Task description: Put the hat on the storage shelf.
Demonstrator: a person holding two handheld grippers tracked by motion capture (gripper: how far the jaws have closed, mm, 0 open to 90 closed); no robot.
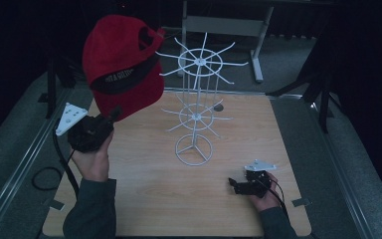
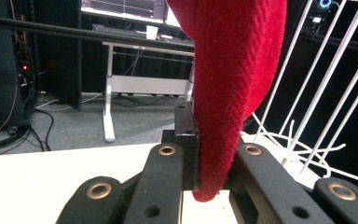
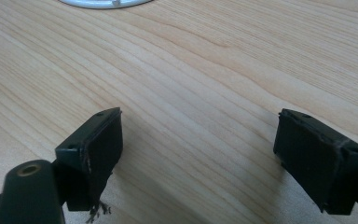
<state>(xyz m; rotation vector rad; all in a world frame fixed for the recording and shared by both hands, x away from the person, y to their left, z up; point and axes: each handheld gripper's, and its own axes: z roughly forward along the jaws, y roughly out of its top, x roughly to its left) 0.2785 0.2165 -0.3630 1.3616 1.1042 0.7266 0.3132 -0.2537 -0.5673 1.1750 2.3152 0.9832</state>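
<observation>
A red cap (image 1: 122, 64) with a black band is held up in the air over the table's far left corner. My left gripper (image 1: 113, 115) is shut on the cap's lower edge. In the left gripper view the red fabric (image 2: 233, 70) hangs pinched between the two black jaws of my left gripper (image 2: 214, 156). A white wire rack (image 1: 196, 107) with two tiers of spokes stands mid-table, just right of the cap; its rods (image 2: 317, 93) show at the right. My right gripper (image 1: 235, 184) rests low at the table's near right, jaws wide apart and nothing in my right gripper (image 3: 205, 144).
The wooden table (image 1: 144, 194) has grey carpet around it. A white desk frame (image 1: 219, 25) stands behind the rack. A cable (image 1: 45, 177) loops off the table's left edge. The rack's base ring (image 3: 102, 3) lies ahead of the right jaws.
</observation>
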